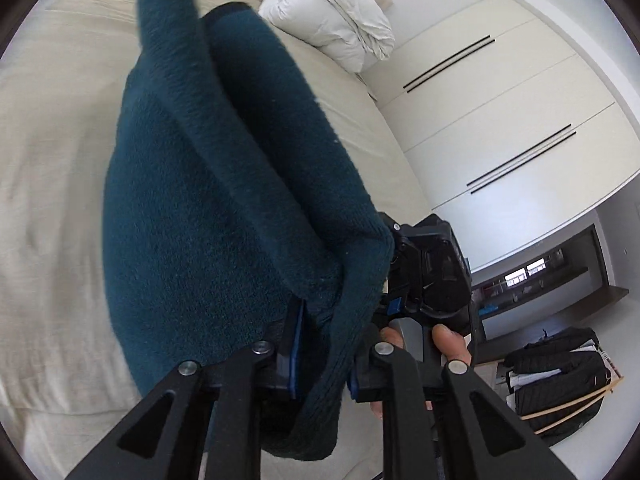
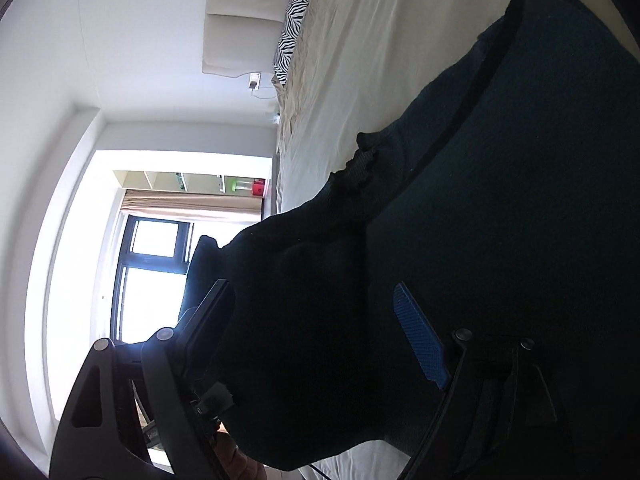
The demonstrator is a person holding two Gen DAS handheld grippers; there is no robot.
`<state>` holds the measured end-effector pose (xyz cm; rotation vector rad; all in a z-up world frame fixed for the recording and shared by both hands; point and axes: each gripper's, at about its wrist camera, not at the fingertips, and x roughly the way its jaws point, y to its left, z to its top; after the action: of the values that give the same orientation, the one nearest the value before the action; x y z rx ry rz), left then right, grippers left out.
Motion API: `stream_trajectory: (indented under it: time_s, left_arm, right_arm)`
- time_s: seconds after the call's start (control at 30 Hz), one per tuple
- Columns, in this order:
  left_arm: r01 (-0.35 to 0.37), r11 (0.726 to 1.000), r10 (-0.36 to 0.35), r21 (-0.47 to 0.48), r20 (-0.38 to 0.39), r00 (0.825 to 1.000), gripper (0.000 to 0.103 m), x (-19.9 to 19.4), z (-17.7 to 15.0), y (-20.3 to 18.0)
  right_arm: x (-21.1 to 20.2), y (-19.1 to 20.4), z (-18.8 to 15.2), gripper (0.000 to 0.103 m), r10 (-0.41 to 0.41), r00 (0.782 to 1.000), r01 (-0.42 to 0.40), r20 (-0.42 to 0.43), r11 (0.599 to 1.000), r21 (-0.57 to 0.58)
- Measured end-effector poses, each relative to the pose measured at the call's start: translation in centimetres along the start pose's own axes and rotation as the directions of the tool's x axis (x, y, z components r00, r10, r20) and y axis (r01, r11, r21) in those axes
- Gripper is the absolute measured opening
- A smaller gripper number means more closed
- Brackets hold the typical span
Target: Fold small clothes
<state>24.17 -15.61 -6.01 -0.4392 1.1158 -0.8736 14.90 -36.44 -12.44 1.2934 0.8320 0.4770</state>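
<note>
Mid-fold, your left gripper (image 1: 320,360) pinches the teal knit garment (image 1: 224,200) above the bed (image 1: 52,160), while your right gripper (image 2: 320,344) gapes wide, needing a fresh grasp next.

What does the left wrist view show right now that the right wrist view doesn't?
Only the left wrist view shows the white duvet bundled at the head of the bed, the white wardrobe doors, and the left hand-held gripper clamped on the teal knit garment. Only the right wrist view shows the window and the right hand-held gripper open, its blue pad against the garment. Both show the garment, the beige bed and the zebra-striped pillow.
</note>
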Motion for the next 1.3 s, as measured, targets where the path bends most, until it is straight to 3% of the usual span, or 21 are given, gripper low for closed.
stream_trajectory:
  time_s: [0.1,0.2,0.33,0.47,0.57,0.6,0.7,0.83,1.17,1.3]
  left_arm:
    - [0.008,1.0,-0.006,0.028,-0.069,0.998,0.037,4.2,-0.7,-0.7]
    - [0.054,0.996,-0.05,0.067,-0.053,0.997,0.053,4.1,-1.5,-1.5]
    - [0.007,0.997,-0.006,0.079,-0.006,1.0,0.053,1.6,-1.8,0.1]
    - [-0.027,0.999,0.027,0.026,0.02,0.999,0.053,-0.4,-3.1,2.7]
    - [-0.027,1.0,0.028,-0.015,0.022,0.999,0.053,-0.8,-4.3,3.9]
    - [-0.03,0.999,0.03,-0.015,0.02,0.999,0.053,-0.8,-4.5,4.1]
    - [-0.033,0.999,0.033,-0.006,0.016,0.999,0.053,-1.0,-4.8,4.3]
    - [-0.031,1.0,0.031,0.003,0.018,0.999,0.053,-0.5,-4.6,3.5]
    - [-0.045,0.997,0.044,0.069,0.012,0.999,0.055,1.1,-4.2,1.2]
    - [-0.052,0.994,0.051,0.093,0.006,0.999,0.055,1.7,-4.1,0.4]
  right_arm:
    - [-2.0,-1.9,1.3,0.084,-0.002,1.0,0.002,0.01,0.999,0.037]
    - [-3.5,-2.7,2.2,0.083,0.002,1.0,-0.001,-0.005,1.0,0.03]
    - [-3.3,-2.4,3.1,0.083,-0.037,0.999,0.037,-0.023,0.999,-0.009]
    - [-1.8,-1.4,3.5,0.079,-0.177,0.984,0.174,-0.036,0.982,-0.069]
    - [0.2,-0.5,3.6,0.056,-0.337,0.94,0.325,-0.053,0.932,-0.16]
    - [0.5,-0.4,3.7,0.043,-0.373,0.926,0.359,-0.053,0.916,-0.18]
    - [0.0,-0.5,4.5,0.017,-0.437,0.898,0.421,-0.045,0.886,-0.195]
    - [-1.1,0.6,5.0,0.014,-0.494,0.87,0.476,-0.005,0.842,-0.253]
    - [-4.8,1.1,8.0,0.014,-0.551,0.834,0.539,0.031,0.802,-0.256]
    - [-6.0,0.8,8.7,0.014,-0.548,0.836,0.541,0.045,0.806,-0.241]
